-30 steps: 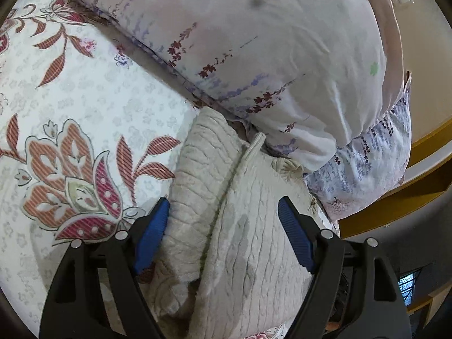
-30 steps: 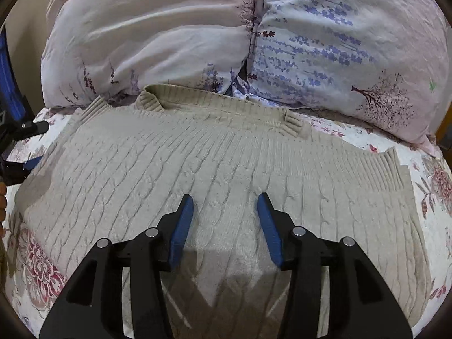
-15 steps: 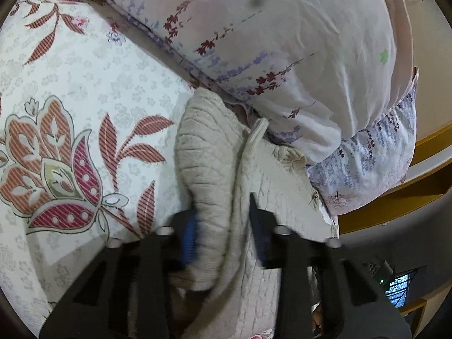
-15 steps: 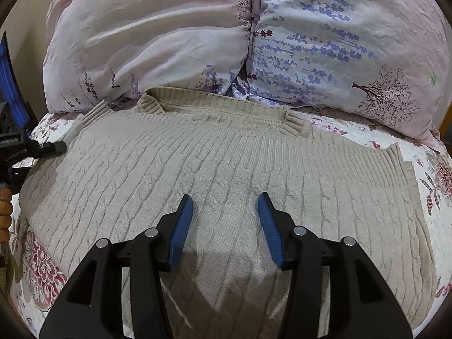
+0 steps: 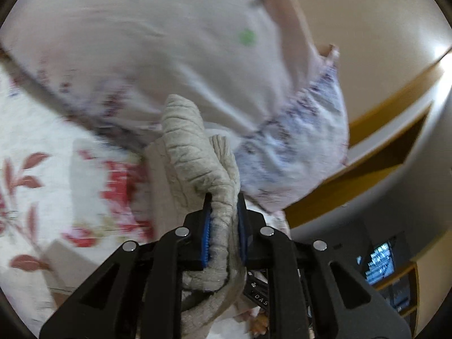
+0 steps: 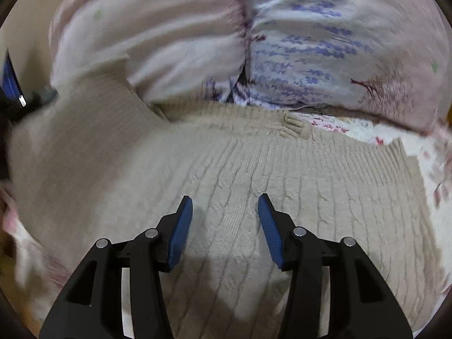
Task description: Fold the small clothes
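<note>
A beige cable-knit sweater [image 6: 254, 186] lies spread on the bed in front of two pillows. My left gripper [image 5: 223, 209] is shut on the sweater's ribbed edge [image 5: 195, 152] and holds that bunched part lifted off the bedsheet. In the right wrist view the left gripper [image 6: 17, 96] shows at the far left edge, pulling the sweater's left side up. My right gripper [image 6: 224, 214] is open, its blue pads just above the sweater's middle, holding nothing.
Two floral pillows [image 6: 325, 45] lie behind the sweater. The bed has a white sheet with red flowers [image 5: 42, 169]. A yellow wooden bed frame [image 5: 375, 118] and a dark screen [image 5: 378, 262] lie to the right in the left wrist view.
My left gripper closed on the sweater's edge and lifted it off the bed; that side of the sweater has risen. My right gripper stayed open over the middle.
</note>
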A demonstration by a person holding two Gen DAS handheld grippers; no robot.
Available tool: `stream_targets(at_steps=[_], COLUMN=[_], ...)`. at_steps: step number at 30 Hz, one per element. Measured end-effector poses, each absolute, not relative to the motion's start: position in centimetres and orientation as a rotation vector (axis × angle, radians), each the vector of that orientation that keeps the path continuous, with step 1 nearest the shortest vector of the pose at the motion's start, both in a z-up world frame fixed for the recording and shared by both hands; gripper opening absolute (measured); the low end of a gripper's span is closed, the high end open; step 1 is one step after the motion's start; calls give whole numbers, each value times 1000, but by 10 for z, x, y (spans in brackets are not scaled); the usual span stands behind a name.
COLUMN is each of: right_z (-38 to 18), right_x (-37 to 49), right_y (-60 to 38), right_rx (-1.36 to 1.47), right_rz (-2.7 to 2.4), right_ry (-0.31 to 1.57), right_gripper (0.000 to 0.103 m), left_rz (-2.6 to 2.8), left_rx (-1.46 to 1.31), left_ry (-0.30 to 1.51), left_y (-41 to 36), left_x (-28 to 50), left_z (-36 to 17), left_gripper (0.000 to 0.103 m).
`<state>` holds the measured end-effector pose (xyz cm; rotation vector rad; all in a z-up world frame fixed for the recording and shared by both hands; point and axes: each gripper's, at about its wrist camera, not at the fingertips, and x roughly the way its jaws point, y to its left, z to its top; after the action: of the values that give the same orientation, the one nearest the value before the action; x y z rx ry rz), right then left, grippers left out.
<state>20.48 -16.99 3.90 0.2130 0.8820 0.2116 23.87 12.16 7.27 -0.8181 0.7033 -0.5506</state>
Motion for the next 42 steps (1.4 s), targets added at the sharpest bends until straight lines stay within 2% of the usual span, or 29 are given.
stream_targets(at_steps=[2,6,9,12,16,18,20,22,23,26,29,32,37,40,41,42], right_z=[49,57,54,43,34,33,34,35,36,35,28,18,14,10,10,11], right_x=[200,193,189,183,180,181,180,179,182,188,199,209,223,237,242,245], right_y=[-191,-232,-272,-310,-327,-328,-328,-327,-325,-319,-306,-294,-292,-289,-286,-284], right_rx=[312,474,640,793,859,877,896,910,920,927,917,937,1007,978,961,936], right_rz=[239,288,283,262,248,262,284,307,327,367,396,431,450,394,372,353], right_ry=[844,816,808,813,846,861,875,885,896,934,1003,1068,1061,1077,1076,1073], right_gripper=[51,59,59,59,59,59,63,64,64,64,64,63,59,50,43,27], left_rz=[-608,-696,-755,-782,-803,-852,-896,-864,-838,-639,-484,-416,-453,-484,-480,-480], left_rx=[-812,-809,-793,-747,-704,-740,-745,-714,-693,-594,-564,-560,-493,-475,-464,-457], left_ry=[694,707,734,791,931,953,901,806,769,734,794,878,934,955,955,954], left_y=[98,55,16,-26,-70,-74,-66,-44,-33,1,24,33,19,5,2,0], left_x=[242,248,251,253,258,255,245,232,229,226,230,234,228,229,229,228], left_z=[82,88,84,66,29,26,40,59,67,76,62,40,24,20,19,18], left_gripper=[14,13,13,13,13,23,65,79,82,84,84,82,81,81,81,81])
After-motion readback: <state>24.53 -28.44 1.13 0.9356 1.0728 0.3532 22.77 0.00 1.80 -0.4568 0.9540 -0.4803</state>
